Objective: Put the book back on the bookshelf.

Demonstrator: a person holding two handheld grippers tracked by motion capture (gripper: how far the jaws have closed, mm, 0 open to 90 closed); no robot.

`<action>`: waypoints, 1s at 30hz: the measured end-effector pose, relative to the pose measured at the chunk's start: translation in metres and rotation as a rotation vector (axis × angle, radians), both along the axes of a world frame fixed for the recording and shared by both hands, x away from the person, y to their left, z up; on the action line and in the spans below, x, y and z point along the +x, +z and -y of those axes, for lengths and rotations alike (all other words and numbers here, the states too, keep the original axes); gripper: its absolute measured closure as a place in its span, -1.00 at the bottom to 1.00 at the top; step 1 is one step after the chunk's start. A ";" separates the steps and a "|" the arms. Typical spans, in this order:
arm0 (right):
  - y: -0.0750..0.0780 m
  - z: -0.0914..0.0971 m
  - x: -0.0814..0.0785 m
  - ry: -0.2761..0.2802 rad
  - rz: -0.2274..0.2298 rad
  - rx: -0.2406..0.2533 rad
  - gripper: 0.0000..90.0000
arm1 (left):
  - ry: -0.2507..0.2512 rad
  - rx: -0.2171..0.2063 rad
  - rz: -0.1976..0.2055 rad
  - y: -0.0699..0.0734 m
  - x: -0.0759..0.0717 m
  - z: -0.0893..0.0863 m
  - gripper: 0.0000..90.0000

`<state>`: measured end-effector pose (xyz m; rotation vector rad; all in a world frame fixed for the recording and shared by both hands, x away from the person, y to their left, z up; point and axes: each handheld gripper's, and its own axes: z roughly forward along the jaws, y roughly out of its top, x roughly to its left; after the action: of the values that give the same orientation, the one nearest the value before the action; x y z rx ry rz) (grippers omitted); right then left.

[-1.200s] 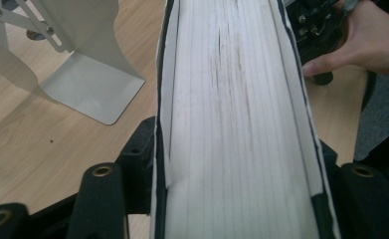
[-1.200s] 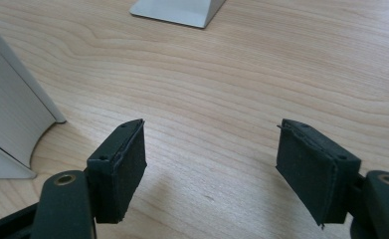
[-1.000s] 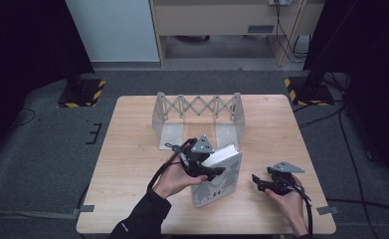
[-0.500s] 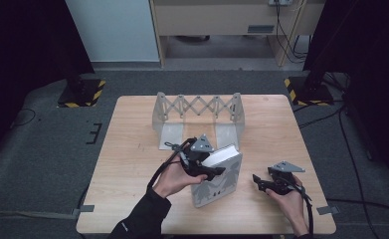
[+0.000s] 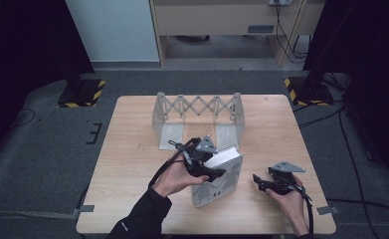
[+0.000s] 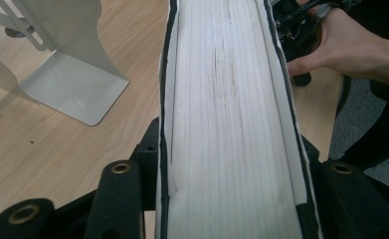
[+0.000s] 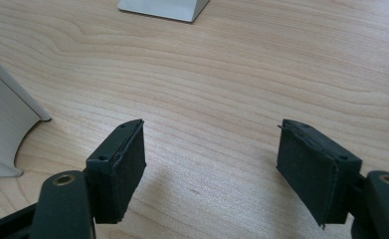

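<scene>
**Status: L gripper clamped on book; R gripper open, idle**

1. Work surface. A wooden table (image 5: pixel 132 164) carried all items. An expandable metal rack (image 5: pixel 198 112), w/ scissor-lattice back and flat end plates, stood at the far-centre of the table.

2. Book. A thick book (image 5: pixel 221 177) stood upright on the table near its front-centre, just in front of the rack and apart from it. Page block faced up; grey patterned cover faced the person. In the left gripper view the page edges (image 6: pixel 232 124) ran up the middle of the frame between the two covers.

3. L gripper. The left gripper (image 5: pixel 208 167) was held by the left hand (image 5: pixel 174 177) and reached in from the book's left side at its top edge. Its jaws were closed on the book: left gripper view showed one black jaw against each cover, page block between. A rack end plate (image 6: pixel 72 94) lay on the table to the left in that view.

4. R gripper. The right gripper (image 5: pixel 261 181), held by the right hand (image 5: pixel 289 201), sat low over the table, right of the book and apart from it. Jaws stood wide apart w/ nothing between them; right gripper view showed bare tabletop (image 7: pixel 222 99) between the pads (image 7: pixel 127 164).

5. Contact summary. Book touched table and L gripper. R gripper touched no object.
</scene>
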<state>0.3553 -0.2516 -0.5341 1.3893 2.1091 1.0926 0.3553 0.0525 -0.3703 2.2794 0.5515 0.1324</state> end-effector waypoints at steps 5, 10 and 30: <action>-0.001 0.000 0.001 -0.002 -0.008 -0.005 -0.39 | 0.011 -0.006 0.007 0.000 -0.001 0.000 0.14; -0.001 0.001 0.001 -0.004 -0.007 -0.007 -0.39 | 0.011 -0.010 0.011 0.000 -0.002 0.000 0.15; -0.001 0.004 0.001 -0.018 -0.008 -0.008 -0.39 | 0.167 -0.090 0.028 0.024 -0.006 -0.032 0.16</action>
<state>0.3567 -0.2557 -0.5356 1.4079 2.1006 1.0719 0.3488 0.0847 -0.3463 2.1391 0.7191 0.2171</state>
